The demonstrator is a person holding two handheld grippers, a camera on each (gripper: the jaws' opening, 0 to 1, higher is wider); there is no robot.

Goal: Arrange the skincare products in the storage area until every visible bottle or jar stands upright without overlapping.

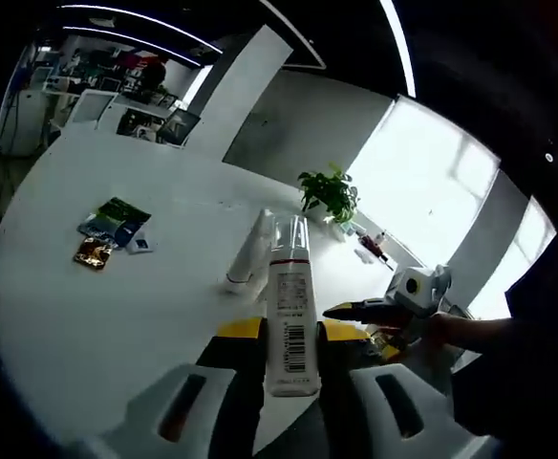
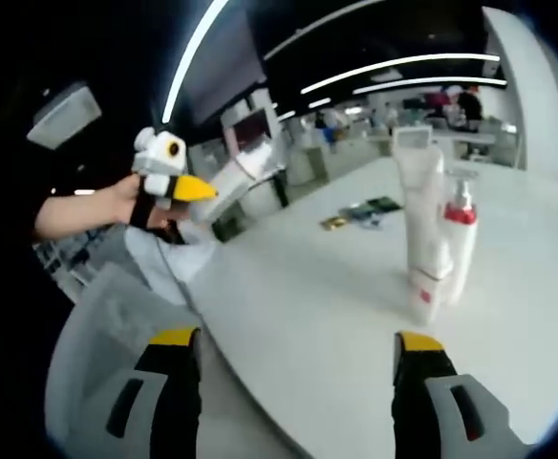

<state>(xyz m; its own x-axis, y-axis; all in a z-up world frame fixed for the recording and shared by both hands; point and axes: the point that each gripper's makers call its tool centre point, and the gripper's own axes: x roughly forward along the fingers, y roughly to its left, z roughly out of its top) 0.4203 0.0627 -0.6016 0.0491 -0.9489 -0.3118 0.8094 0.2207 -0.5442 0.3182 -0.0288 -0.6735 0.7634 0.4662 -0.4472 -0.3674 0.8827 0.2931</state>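
Note:
A white bottle (image 1: 290, 316) with a clear cap, a red band and a barcode is upright between my left gripper's (image 1: 290, 331) yellow-tipped jaws, which are shut on it above the near edge of the white table (image 1: 78, 325). Behind it a white tube (image 1: 250, 251) stands on its cap. In the right gripper view the same tube (image 2: 422, 215) stands beside a red-capped spray bottle (image 2: 460, 239). My right gripper (image 2: 298, 346) is open with nothing between its jaws, low over the table (image 2: 327, 316). The left gripper (image 2: 179, 186) is at upper left with its bottle (image 2: 236, 177).
Flat sachets (image 1: 115, 222) and a gold packet (image 1: 94, 252) lie at the left of the table. A potted plant (image 1: 330, 194) and a small red-topped bottle (image 1: 370, 247) stand at the far edge. The right gripper (image 1: 355, 311) is in a hand. A grey chair (image 2: 117, 316) is near.

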